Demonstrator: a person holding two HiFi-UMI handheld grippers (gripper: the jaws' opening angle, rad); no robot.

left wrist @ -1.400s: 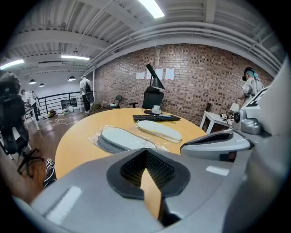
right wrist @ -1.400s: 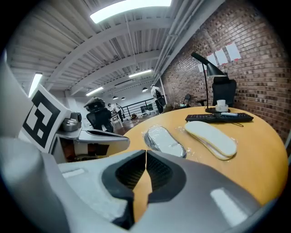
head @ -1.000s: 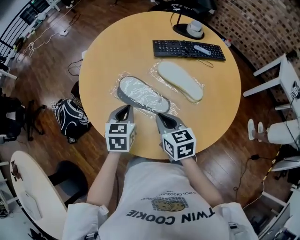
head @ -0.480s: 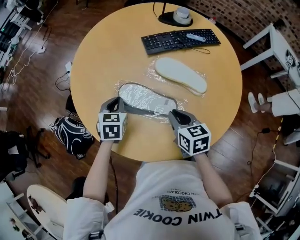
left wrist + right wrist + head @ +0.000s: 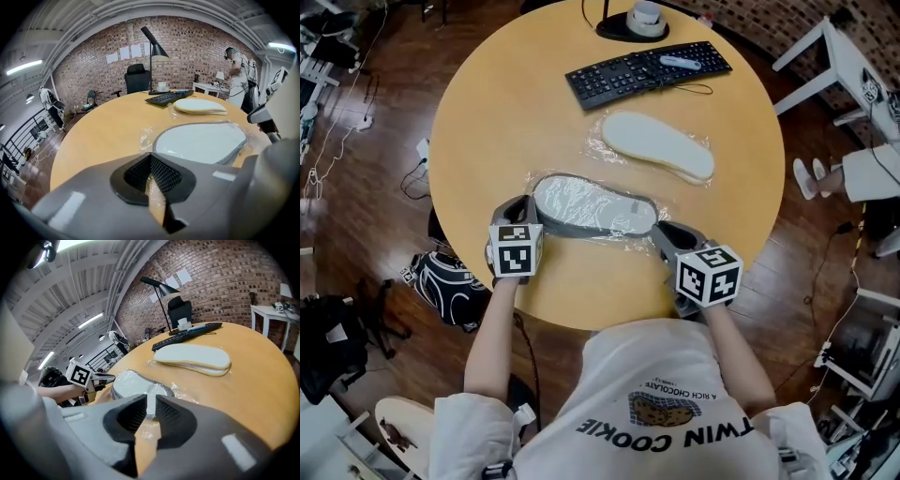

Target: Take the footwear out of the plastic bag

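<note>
A grey slipper (image 5: 591, 202) lies sole-up inside a clear plastic bag (image 5: 630, 232) on the round wooden table (image 5: 478, 112). My left gripper (image 5: 525, 202) is at the bag's left end. In the left gripper view its tips (image 5: 150, 157) meet on the film edge (image 5: 144, 137) in front of the slipper (image 5: 201, 143). My right gripper (image 5: 659, 228) is at the bag's right end. Its jaws (image 5: 151, 401) are opening, with crumpled film (image 5: 180, 390) between them and the slipper (image 5: 133, 383) just beyond.
A second, cream slipper (image 5: 656, 157) in its own plastic lies farther back, also seen in the right gripper view (image 5: 192, 357). A black keyboard (image 5: 647, 67) and a lamp base (image 5: 633, 19) are at the far edge. White tables stand to the right.
Both grippers have gone from the near table edge to the two ends of the grey slipper's bag. The right jaws have parted a little.
</note>
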